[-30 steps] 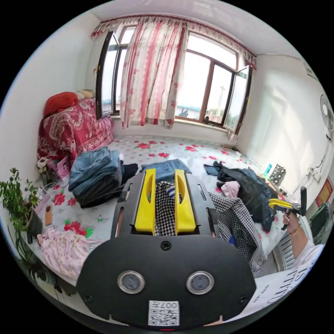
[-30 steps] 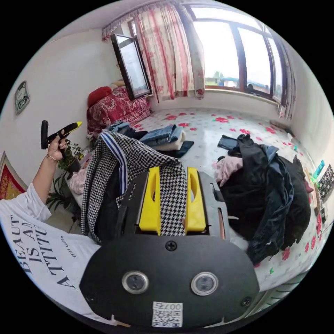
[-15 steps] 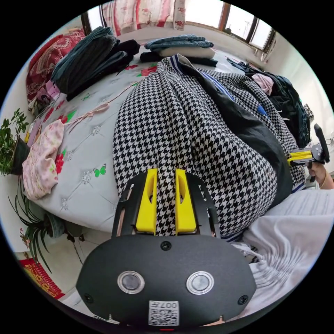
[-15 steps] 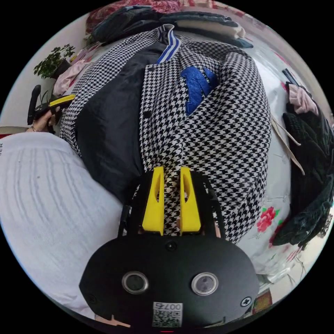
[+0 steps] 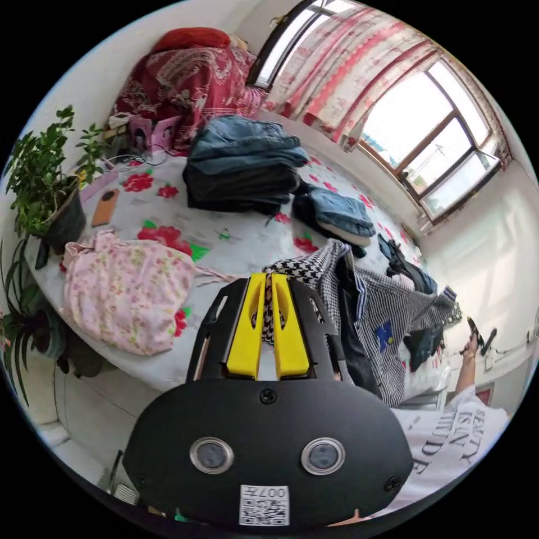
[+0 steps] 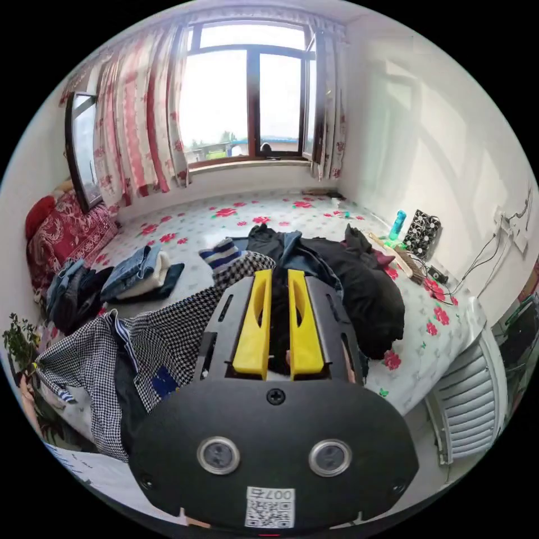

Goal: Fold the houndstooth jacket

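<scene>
The houndstooth jacket hangs spread over the near edge of the bed, with its black lining and blue patch showing. My left gripper is shut on a fold of its checked cloth. In the right gripper view the jacket stretches away to the left, and a sleeve with a blue-and-white striped cuff rises to the tips of my right gripper. Its jaws stand close together, with dark cloth in the gap. The right gripper also appears far right in the left gripper view, in a person's hand.
A pink floral garment, folded jeans stacks and a potted plant lie left of the jacket. A dark clothes pile sits behind the right gripper on the flowered bed. A radiator stands at right.
Both grippers have swung apart and lifted. The jacket, draped in front of the person half a second ago, is now stretched sideways between them. Both cameras tipped up toward the room.
</scene>
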